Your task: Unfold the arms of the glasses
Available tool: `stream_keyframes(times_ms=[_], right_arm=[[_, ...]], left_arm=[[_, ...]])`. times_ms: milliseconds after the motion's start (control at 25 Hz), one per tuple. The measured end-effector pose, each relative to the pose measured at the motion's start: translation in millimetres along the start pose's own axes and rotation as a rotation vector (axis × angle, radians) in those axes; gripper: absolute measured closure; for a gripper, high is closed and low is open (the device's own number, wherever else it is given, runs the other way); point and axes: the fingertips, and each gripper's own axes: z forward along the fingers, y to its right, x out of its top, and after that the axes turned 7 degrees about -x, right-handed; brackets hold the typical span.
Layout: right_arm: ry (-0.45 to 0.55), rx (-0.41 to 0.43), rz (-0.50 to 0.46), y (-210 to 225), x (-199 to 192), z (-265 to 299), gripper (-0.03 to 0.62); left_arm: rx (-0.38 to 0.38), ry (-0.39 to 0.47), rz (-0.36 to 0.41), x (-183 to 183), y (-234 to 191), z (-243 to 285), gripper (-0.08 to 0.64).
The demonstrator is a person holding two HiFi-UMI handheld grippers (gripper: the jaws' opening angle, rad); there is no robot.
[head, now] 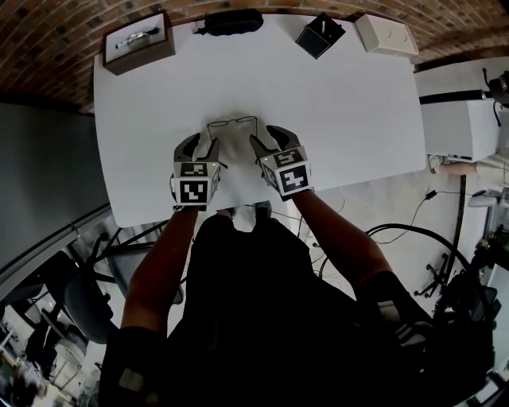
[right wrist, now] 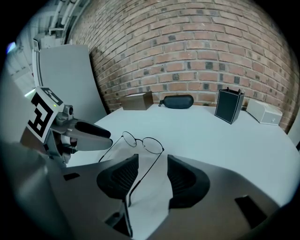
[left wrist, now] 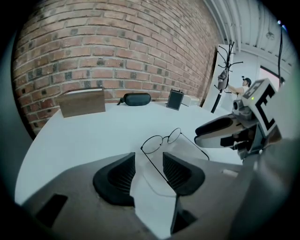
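Head view looks down on a white worktop (head: 342, 95), bare over most of its surface, pushed against a red brick wall (left wrist: 117, 47). Along the far edge stand a brown box (head: 139, 41) at the left, a black oblong case (head: 232, 21), a small dark box (head: 320, 35) and a white box (head: 386, 35) at the right. A grey panel (head: 40, 183) stands to the left of the worktop. To the right the pale floor (head: 398, 199) carries loose black cables (head: 413, 230).

The glasses (head: 232, 122), thin dark wire with round lenses, lie near the middle of the near half of the worktop. Their lenses face the far side, and both arms are spread and run toward the person.

The left gripper (head: 200, 147) sits at the near left of the frame, released. Its ribbed pads stand apart and the left arm of the glasses runs through the gap, close to the right pad, without being pinched. The right gripper (head: 268, 139) is at the near right, also released. Its pads are wide apart and the other arm passes loosely between them. The two grippers are near each other, angled down at the worktop.
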Motion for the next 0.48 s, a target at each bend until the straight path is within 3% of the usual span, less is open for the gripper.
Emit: stream_keyframes(times_ms=[120,280,480], right_arm=[[0.004,0.013,-0.004,-10,-5,-9,0.434],[-0.039,0.019,-0.018,-21,-24,-14,0.434],[-0.067,0.011,-0.014,-17,-44,-14,0.434]], left_arm=[[-0.008,0.006,-0.027,-9,8,-8,0.382],[0.009,-0.052,-0.036,-34,17,-11,0.382],[0.016,-0.073,-0.015,-44,18,-7,0.382]])
